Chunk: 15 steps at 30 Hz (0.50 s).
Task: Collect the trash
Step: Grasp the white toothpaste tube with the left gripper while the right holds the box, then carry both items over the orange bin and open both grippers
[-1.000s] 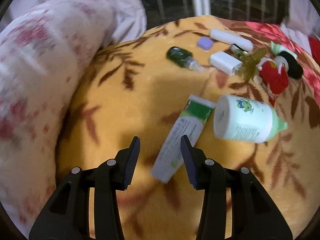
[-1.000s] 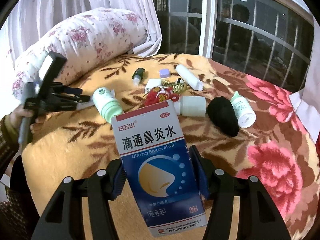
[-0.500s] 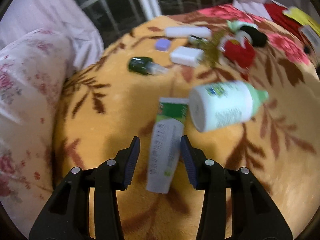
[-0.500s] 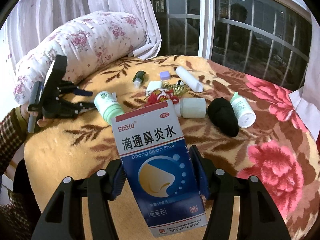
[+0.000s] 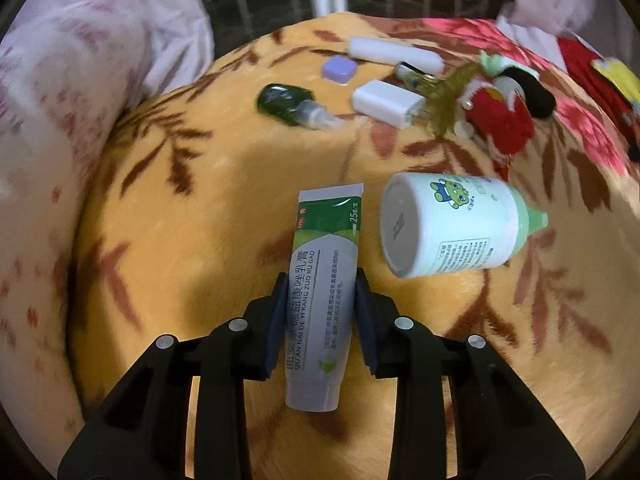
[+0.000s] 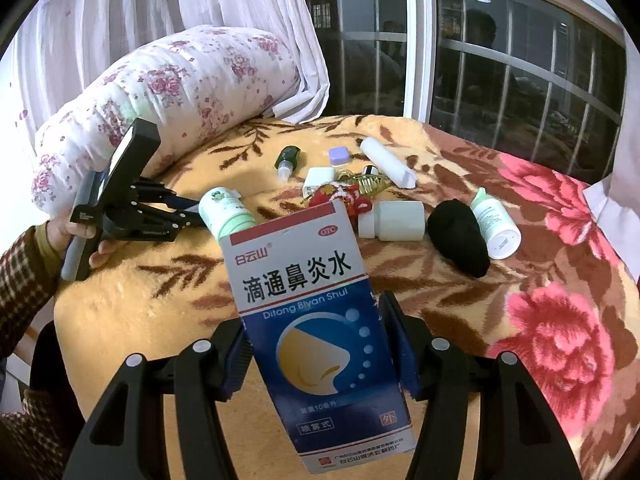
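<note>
Left wrist: left gripper [image 5: 320,316] angled down, closing on ointment tube [image 5: 322,292]; right gripper [image 6: 316,344] clamps medicine box [image 6: 316,328].

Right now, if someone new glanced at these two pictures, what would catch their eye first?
Probably the blue and white medicine box, filling the middle of the right wrist view, clamped in the right gripper. Next, the green and white ointment tube, with the left gripper closing on it, beside a white bottle with a green cap lying on the orange blanket.

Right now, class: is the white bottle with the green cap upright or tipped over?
Tipped over. The white bottle lies on its side on the blanket, base facing the camera.
</note>
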{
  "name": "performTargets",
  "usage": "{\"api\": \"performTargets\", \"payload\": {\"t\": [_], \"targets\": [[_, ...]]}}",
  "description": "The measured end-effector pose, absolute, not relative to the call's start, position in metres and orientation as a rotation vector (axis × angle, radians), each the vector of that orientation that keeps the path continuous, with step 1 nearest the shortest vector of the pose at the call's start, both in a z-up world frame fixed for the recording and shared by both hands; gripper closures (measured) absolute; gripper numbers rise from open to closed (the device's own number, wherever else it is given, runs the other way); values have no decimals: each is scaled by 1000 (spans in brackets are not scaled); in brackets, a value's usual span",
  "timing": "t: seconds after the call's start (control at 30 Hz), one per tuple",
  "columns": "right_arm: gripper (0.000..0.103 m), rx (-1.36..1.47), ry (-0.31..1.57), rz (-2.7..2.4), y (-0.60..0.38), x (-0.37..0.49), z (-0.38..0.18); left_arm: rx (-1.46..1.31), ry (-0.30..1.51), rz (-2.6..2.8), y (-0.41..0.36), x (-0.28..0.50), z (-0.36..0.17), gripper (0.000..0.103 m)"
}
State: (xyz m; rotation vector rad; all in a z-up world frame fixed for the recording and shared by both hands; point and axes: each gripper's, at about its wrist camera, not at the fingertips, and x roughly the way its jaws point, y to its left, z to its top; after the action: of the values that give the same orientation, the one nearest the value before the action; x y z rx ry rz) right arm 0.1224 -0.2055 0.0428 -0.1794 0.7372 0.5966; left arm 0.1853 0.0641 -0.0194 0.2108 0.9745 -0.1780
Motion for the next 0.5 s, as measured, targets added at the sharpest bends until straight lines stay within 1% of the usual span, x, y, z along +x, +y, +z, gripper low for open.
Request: {"api": "performTargets", "payload": {"t": [0.17, 0.4, 0.5], "targets": [[45, -192, 729, 607, -200, 107, 46, 191, 951, -103, 62, 160, -5, 72], [45, -179, 704, 639, -189, 67, 59, 152, 890, -63, 57, 99, 23, 72], [45, -172, 703, 672, -182, 39, 64, 167, 859, -88, 47, 61, 38, 72]]}}
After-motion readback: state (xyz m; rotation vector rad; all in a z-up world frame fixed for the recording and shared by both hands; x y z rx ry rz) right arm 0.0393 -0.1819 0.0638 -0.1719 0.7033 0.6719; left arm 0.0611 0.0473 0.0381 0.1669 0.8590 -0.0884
